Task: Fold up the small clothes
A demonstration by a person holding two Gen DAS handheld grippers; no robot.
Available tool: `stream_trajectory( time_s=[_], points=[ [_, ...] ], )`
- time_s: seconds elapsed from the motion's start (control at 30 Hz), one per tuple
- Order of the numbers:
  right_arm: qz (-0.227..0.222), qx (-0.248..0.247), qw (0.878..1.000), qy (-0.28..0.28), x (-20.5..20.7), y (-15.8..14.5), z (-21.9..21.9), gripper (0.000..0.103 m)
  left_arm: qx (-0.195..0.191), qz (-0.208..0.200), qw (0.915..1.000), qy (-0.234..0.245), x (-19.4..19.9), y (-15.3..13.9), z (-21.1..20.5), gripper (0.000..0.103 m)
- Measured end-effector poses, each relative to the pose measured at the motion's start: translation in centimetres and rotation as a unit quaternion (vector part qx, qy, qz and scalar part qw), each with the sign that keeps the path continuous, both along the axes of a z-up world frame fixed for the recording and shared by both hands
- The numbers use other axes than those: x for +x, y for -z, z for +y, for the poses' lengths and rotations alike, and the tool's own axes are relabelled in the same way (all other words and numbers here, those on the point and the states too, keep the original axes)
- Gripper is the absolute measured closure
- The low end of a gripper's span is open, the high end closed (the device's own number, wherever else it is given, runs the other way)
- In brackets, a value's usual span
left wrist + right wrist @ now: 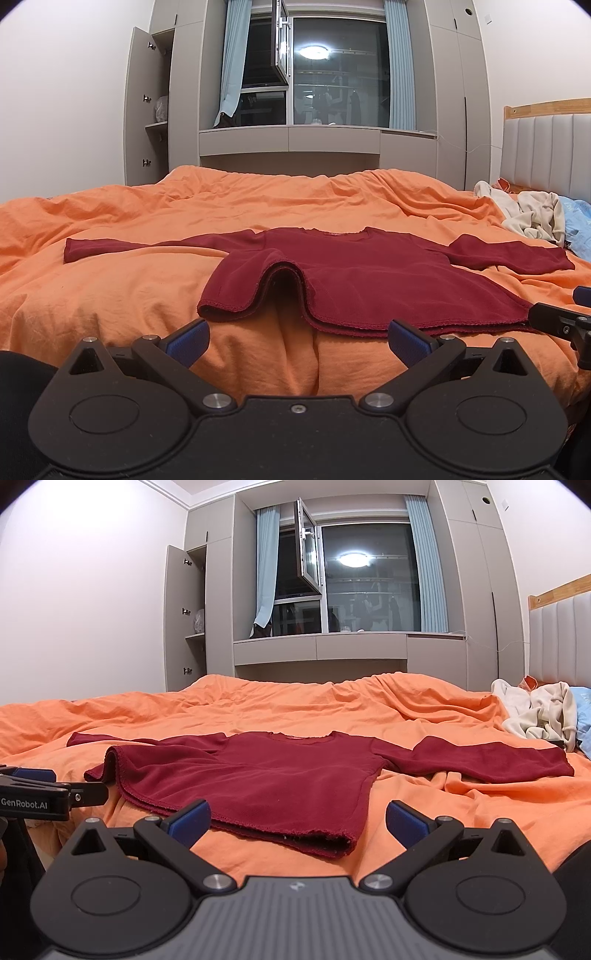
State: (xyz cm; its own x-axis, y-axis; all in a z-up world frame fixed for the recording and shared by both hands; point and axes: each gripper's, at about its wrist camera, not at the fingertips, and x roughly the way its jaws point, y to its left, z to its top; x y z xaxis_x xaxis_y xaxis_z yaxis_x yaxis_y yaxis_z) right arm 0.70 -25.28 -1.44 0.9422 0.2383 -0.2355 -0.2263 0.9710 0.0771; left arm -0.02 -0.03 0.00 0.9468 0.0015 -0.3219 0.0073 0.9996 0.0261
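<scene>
I am holding both sets of jaws spread apart and empty, low over the near edge of the bed. The dark red top [369, 273] is lying flat just ahead of me, hem toward me and neckline toward the window, its sleeves running out to the left and right of the frame, so its long axis is crossing my line of sight.

In my left wrist view the hem is sitting just beyond my left gripper [297, 341], with a raised hump in the fabric at centre frame. My right gripper [297, 821] is facing the hem's right corner, which is lying between its jaws and slightly ahead (probably the easier corner to take first). Each gripper is nearer its own side of the hem.

The orange duvet [110, 295] is rumpled and soft. A heap of pale clothes [535, 712] is waiting at the right edge of the frame, by the headboard.
</scene>
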Motion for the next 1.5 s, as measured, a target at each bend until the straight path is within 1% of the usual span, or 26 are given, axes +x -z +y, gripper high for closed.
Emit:
stream_trajectory(
  time_s=[0.8,0.83,0.97,1.03,1.1,1.2,1.27,1.33,1.4,1.5],
  points=[
    [0.002,0.002,1.0,-0.002,0.0,0.0,0.0,0.0,0.0,0.001,1.0,0.001,0.0,0.0,0.0,0.001],
    [0.002,0.003,1.0,-0.002,0.0,0.0,0.0,0.0,0.0,0.002,1.0,0.001,0.0,0.3,0.2,0.001],
    [0.015,0.014,1.0,-0.002,0.4,-0.1,-0.1,0.0,-0.001,0.005,1.0,0.003,0.4,0.8,0.0,0.001],
    [0.028,0.032,0.999,-0.01,0.8,-0.2,-0.7,0.0,-0.005,0.012,0.9999,0.011,0.9,1.0,-0.1,0.001],
    [0.037,0.052,0.998,-0.02,1.6,-0.5,-1.4,0.0,-0.01,0.021,0.9994,0.025,1.1,0.6,-0.4,0.001],
    [0.046,0.053,0.997,-0.027,3.6,-1.5,-2.7,0.0,-0.023,0.044,0.9975,0.051,2.3,-0.1,-0.4,0.001],
    [0.052,0.057,0.997,-0.029,5.2,-2.3,-3.9,0.0,-0.036,0.05,0.9957,0.069,3.1,-0.7,-0.3,0.001],
    [0.058,0.066,0.996,-0.024,7.1,-3.1,-5.4,0.0,-0.045,0.051,0.9942,0.083,4.1,-1.5,-0.4,0.001],
    [0.074,0.069,0.995,-0.011,9.3,-3.7,-6.8,0.0,-0.048,0.049,0.9937,0.089,5.3,-2.4,-0.8,0.001],
    [0.092,0.073,0.993,0.019,12.4,-4.1,-8.7,0.0,-0.036,0.051,0.9948,0.08,7.8,-3.8,-1.6,0.001]
  ],
)
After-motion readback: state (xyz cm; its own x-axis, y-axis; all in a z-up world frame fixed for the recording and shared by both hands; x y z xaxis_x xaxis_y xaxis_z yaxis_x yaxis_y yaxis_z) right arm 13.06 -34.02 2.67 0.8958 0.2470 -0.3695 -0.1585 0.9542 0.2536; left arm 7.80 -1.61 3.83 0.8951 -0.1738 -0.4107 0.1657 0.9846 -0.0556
